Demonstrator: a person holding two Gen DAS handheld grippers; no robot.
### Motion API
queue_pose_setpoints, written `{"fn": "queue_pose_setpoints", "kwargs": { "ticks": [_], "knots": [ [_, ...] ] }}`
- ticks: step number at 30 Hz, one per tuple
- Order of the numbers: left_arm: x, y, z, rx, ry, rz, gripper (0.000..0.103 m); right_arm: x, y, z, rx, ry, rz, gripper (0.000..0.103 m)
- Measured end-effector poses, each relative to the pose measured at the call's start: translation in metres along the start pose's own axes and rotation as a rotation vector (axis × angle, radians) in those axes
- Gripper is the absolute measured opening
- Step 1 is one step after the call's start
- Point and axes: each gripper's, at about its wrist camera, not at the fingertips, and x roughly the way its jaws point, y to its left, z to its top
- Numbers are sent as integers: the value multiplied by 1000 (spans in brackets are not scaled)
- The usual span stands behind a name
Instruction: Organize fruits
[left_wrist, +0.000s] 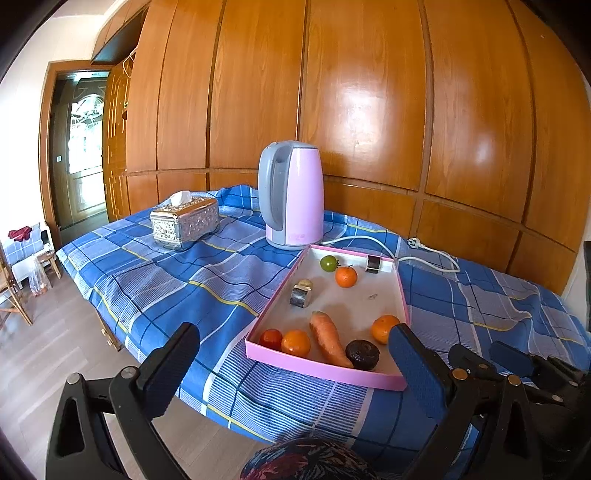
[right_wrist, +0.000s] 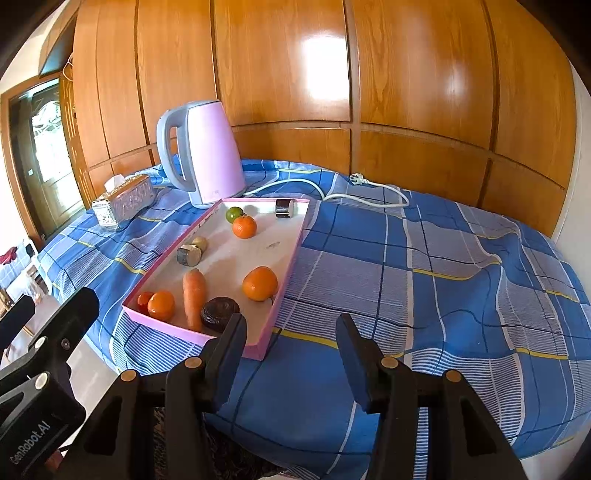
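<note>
Both the left gripper and right gripper hover spread and empty before the pink tray, whose fruit lies ahead, nearer the left one.

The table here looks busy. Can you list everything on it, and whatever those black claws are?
tray: one, pink, on the cloth in front of the kettle
oranges: three, orange, one far in the tray, two near its front
red tomato: one, front left corner of the tray
green tomato: one, far end of the tray
carrot: one, orange, lengthwise near the front
dark round fruit: one, beside the carrot's tip
kettle: one, pink and grey, behind the tray
power cord: one, white, unplugged, behind the tray
tissue box: one, silver, left of the kettle
tablecloth: one, blue checked
left gripper: black, open
right gripper: black, open
</note>
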Motion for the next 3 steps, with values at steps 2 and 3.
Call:
{"fn": "queue_pose_setpoints", "kwargs": {
  "ticks": [2, 3],
  "knots": [
    [1, 0, 0, 4, 1, 8, 102, 1, -1, -1, 1, 3, 2, 51],
    [3, 0, 0, 0, 8, 5, 102, 2, -1, -1, 1, 5, 3, 51]
  ]
}}
